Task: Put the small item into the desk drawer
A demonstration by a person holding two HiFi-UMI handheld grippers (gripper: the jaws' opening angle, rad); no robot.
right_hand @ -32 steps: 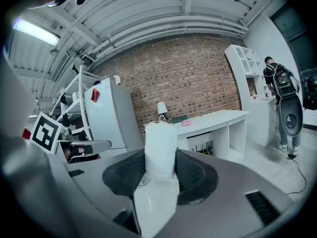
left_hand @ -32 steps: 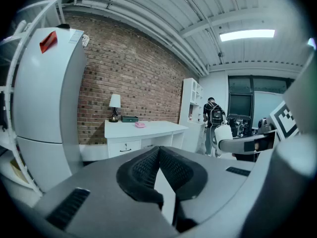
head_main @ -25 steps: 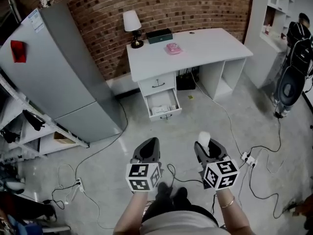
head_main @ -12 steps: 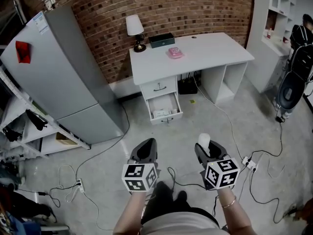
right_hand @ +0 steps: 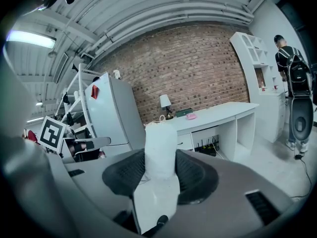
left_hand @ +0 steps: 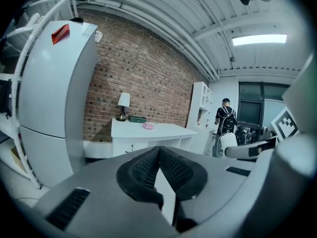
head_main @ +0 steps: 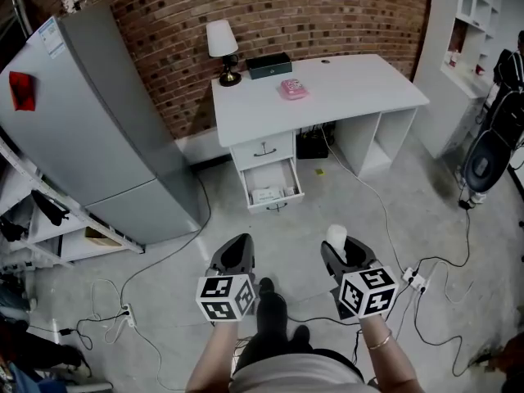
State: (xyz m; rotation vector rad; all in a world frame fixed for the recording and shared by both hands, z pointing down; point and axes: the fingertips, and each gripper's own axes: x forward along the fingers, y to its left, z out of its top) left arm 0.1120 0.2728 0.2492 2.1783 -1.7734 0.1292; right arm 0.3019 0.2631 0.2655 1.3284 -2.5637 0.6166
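My right gripper (head_main: pixel 339 244) is shut on a small white cylinder-shaped item (head_main: pixel 336 237), held upright between the black pads (right_hand: pixel 195 175); the same white item (right_hand: pixel 159 150) fills the middle of the right gripper view. My left gripper (head_main: pixel 237 252) is shut with nothing between its pads (left_hand: pixel 143 170). Both hang over the floor, well short of the white desk (head_main: pixel 327 88). The desk's lower drawer (head_main: pixel 270 184) stands pulled open with some papers inside; the upper drawer (head_main: pixel 264 147) is closed.
A grey fridge (head_main: pixel 90 113) stands left of the desk. On the desk are a lamp (head_main: pixel 221 47), a dark box (head_main: pixel 268 64) and a pink object (head_main: pixel 292 88). Cables (head_main: pixel 393 244) and a power strip (head_main: pixel 412 278) lie on the floor. A person (right_hand: pixel 290 68) stands at far right.
I have stepped slightly closer to the desk; both grippers sit a little lower and to the left in the head view. The grips are unchanged.
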